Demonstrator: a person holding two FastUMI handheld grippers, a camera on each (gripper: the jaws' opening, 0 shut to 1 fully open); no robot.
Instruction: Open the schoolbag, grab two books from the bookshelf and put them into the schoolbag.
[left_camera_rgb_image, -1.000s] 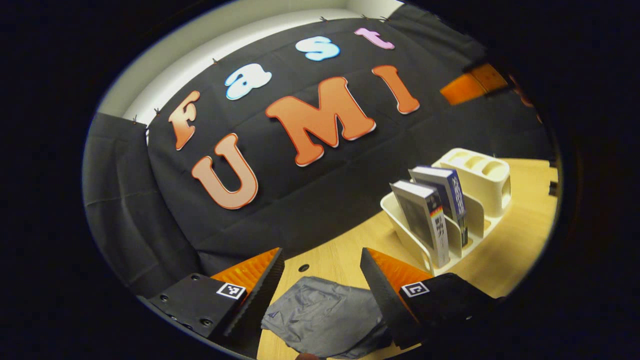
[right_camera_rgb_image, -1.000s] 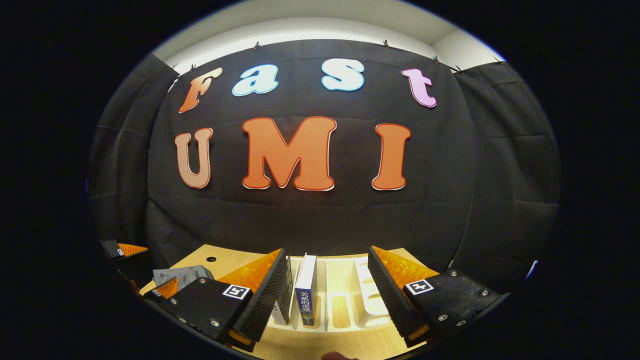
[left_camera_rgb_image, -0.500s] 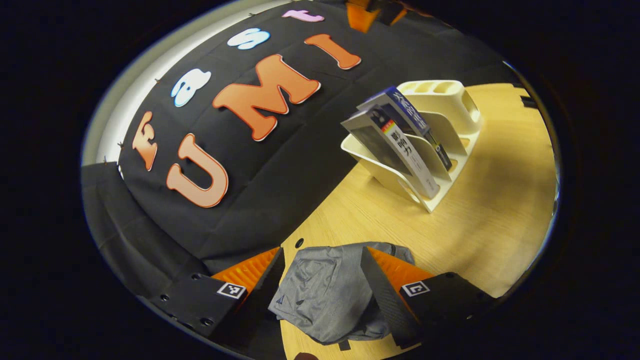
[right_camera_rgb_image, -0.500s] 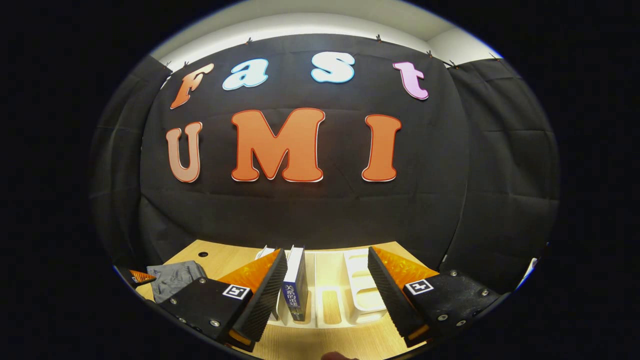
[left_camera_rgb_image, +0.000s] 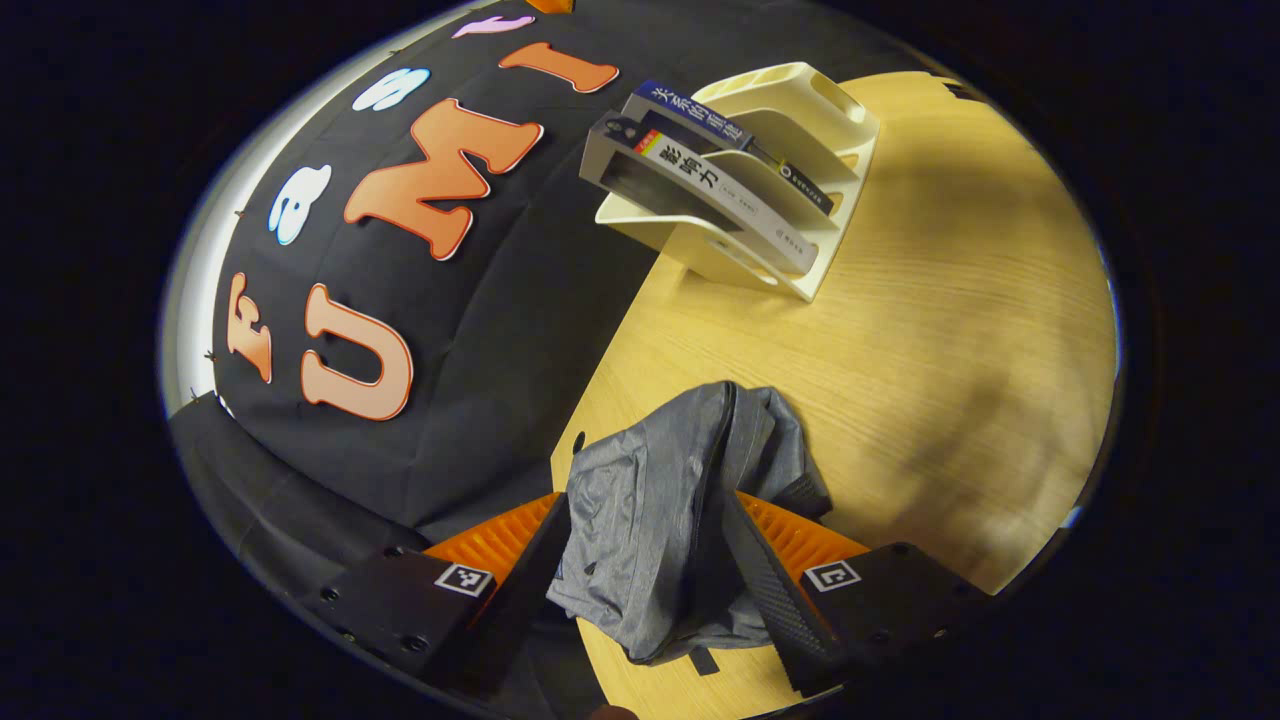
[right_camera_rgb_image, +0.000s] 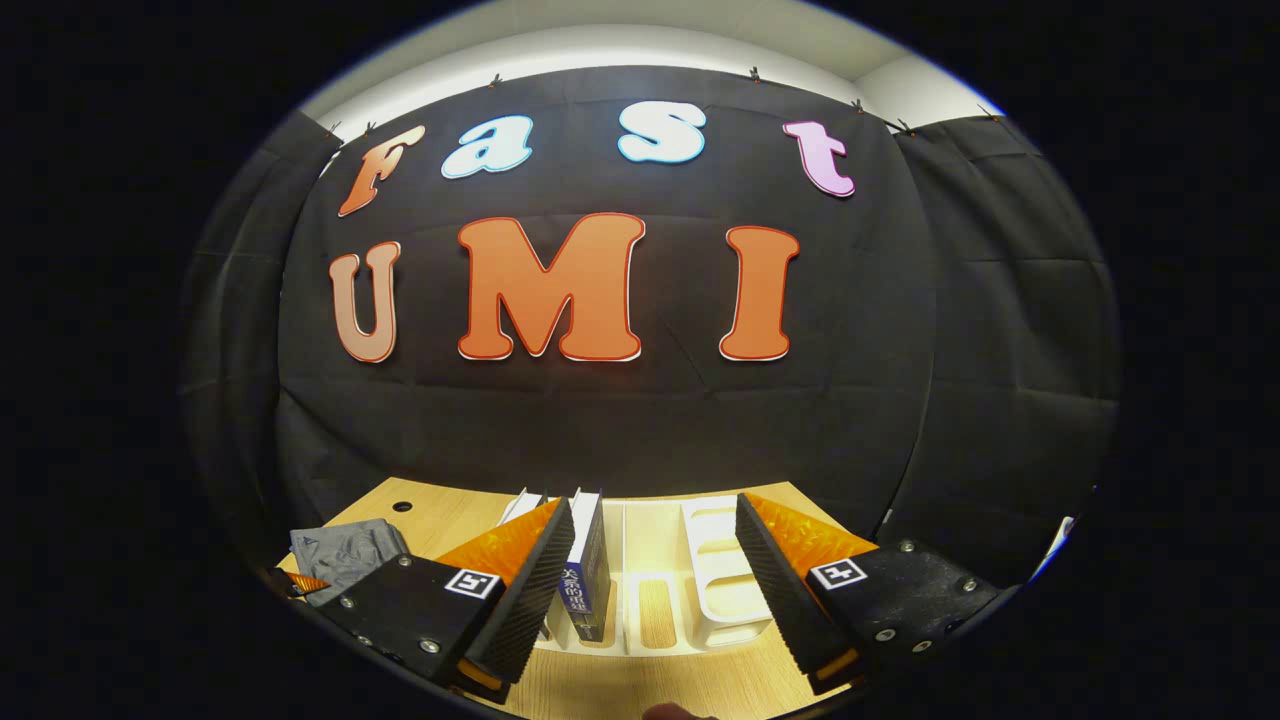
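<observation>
The grey schoolbag (left_camera_rgb_image: 660, 510) lies crumpled on the wooden table (left_camera_rgb_image: 950, 330), its near part between the spread fingers of my left gripper (left_camera_rgb_image: 645, 505), which is open above it. A cream bookshelf (left_camera_rgb_image: 830, 110) stands farther off with two leaning books, a white-spined book (left_camera_rgb_image: 735, 190) and a blue book (left_camera_rgb_image: 700, 115). In the right gripper view my right gripper (right_camera_rgb_image: 655, 505) is open in front of the bookshelf (right_camera_rgb_image: 710, 570). The blue book (right_camera_rgb_image: 585, 570) stands just inside its left finger. The second book (right_camera_rgb_image: 525, 503) is mostly hidden behind that finger. The schoolbag (right_camera_rgb_image: 345, 548) lies at the lower left.
The bookshelf's far end has a pen holder (left_camera_rgb_image: 800, 85) with several round slots. A small round hole (right_camera_rgb_image: 401, 506) is in the tabletop near the black cloth wall. Bare table (left_camera_rgb_image: 980, 400) stretches to the right of the bag.
My left gripper has tipped down and come closer to the schoolbag, which now lies between its fingers. My right gripper has edged slightly nearer the bookshelf.
</observation>
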